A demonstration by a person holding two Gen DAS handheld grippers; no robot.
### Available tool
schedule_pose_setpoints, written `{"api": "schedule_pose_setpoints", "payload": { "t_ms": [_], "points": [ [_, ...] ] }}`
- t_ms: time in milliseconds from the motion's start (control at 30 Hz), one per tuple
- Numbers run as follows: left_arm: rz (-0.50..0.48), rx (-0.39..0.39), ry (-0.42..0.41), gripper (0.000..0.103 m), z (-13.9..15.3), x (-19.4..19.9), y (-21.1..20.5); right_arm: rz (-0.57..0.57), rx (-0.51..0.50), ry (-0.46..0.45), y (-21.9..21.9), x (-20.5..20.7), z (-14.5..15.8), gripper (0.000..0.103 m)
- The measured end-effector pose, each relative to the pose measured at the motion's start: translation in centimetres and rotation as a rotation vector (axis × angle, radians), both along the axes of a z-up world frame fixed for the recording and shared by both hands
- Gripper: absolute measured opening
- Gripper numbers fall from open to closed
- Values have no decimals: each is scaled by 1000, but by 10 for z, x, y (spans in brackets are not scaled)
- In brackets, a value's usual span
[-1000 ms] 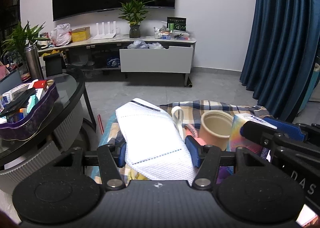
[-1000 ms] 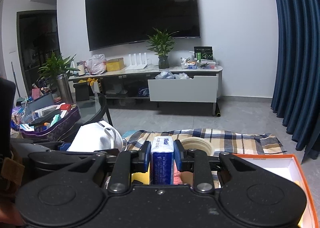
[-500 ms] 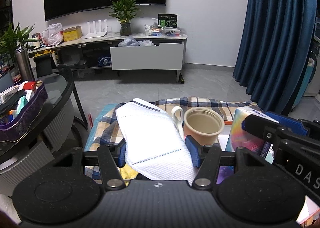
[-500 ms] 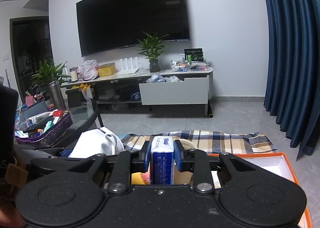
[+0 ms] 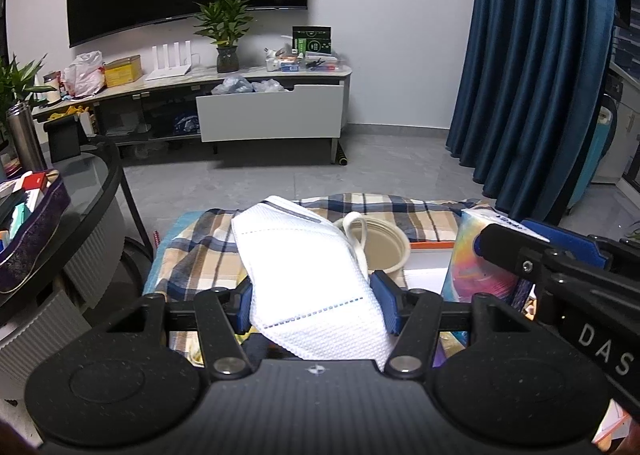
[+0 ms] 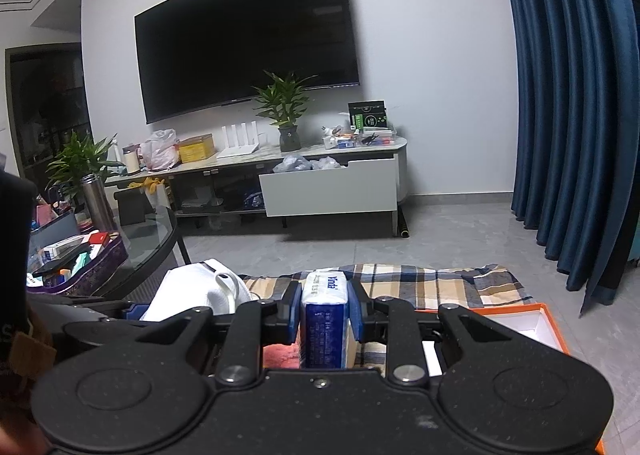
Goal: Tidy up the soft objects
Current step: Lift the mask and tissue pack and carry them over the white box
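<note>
While my left tongs (image 5: 316,305) pinch the white face mask (image 5: 304,275), my right tongs (image 6: 324,315) clamp a Vinda tissue pack (image 6: 323,319) above the plaid cloth (image 6: 420,287).

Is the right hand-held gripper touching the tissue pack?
Touching. The right wrist view shows the right hand-held gripper with both blue pads pressed against the sides of the tissue pack, which stands upright between them.

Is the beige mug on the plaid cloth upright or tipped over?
Upright: the beige ceramic mug shows its round open mouth facing up, handle at its side.
</note>
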State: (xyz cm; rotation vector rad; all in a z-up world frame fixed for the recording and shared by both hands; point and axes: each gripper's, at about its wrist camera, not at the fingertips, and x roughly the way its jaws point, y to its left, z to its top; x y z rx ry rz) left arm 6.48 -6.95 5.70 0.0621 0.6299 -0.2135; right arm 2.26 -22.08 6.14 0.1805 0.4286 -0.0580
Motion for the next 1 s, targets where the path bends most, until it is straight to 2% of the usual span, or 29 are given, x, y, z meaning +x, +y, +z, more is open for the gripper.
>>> {"api": "schedule_pose_setpoints", "payload": {
  "t_ms": [1000],
  "points": [
    [-112,0,31,59,-8,0,-37,-109,16,12,-45,-12,-9,31]
  ]
}}
